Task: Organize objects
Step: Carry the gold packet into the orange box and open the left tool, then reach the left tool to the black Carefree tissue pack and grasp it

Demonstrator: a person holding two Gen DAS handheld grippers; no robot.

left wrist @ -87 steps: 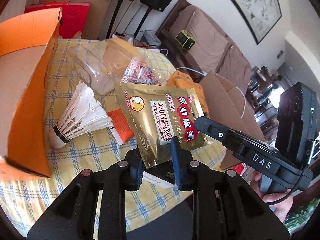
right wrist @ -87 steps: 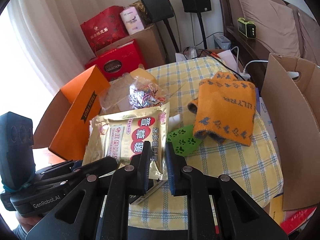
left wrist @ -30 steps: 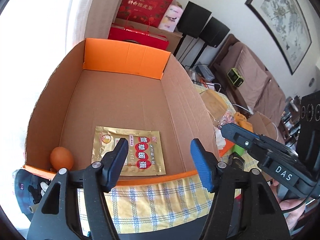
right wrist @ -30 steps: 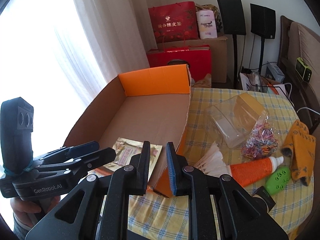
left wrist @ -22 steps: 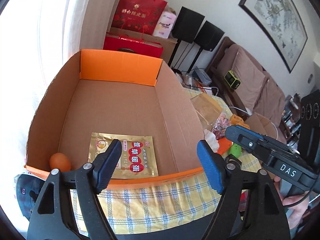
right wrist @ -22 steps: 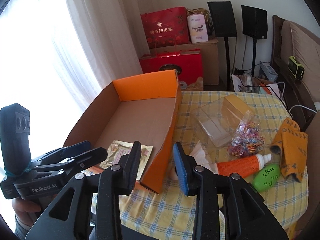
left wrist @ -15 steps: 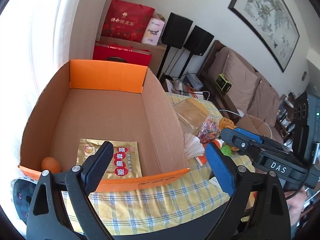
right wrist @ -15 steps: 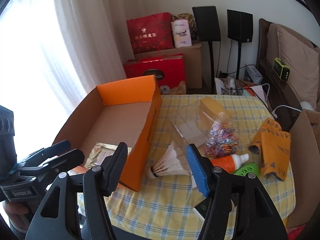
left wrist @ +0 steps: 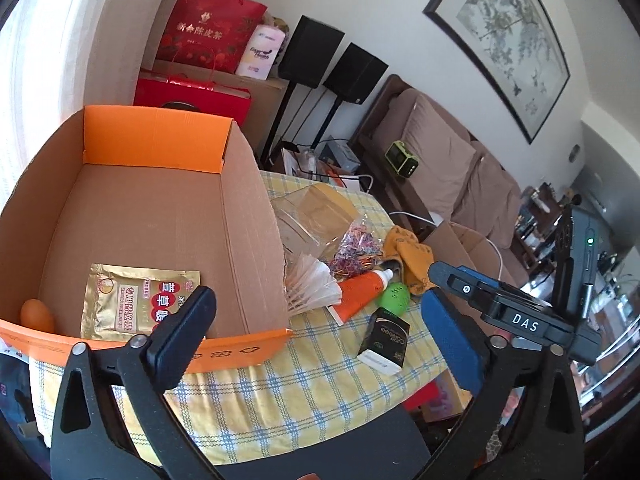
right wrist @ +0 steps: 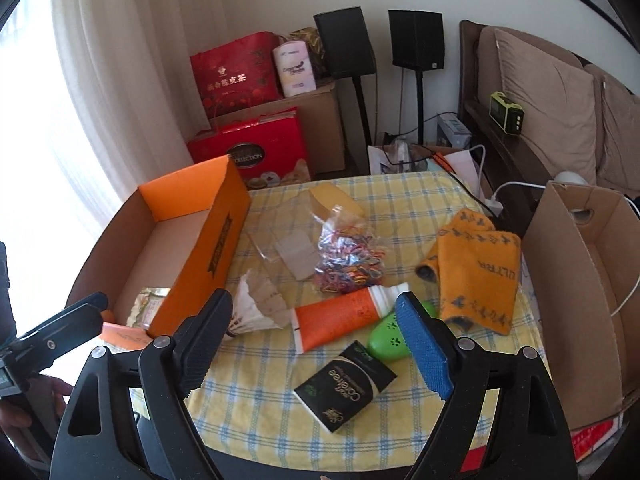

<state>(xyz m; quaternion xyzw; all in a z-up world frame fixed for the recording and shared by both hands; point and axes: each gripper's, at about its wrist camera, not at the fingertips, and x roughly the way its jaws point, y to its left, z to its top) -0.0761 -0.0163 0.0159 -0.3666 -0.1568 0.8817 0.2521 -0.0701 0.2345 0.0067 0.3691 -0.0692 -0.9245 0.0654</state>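
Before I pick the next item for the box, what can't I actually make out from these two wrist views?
- Orange egg-shaped item, left view: lower part behind the orange box front wall.
- Gold packet, right view: mostly hidden by the box's side wall.
- Green paw-print item, right view: partly behind the right gripper blue pad.
- Clear plastic container: its outline is hard to trace; contents unclear.

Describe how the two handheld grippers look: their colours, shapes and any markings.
Each gripper has a black frame with silver screws. The left gripper and the right gripper each carry one black pad and one blue pad. Seen from the left, the right unit's side reads "DAS".
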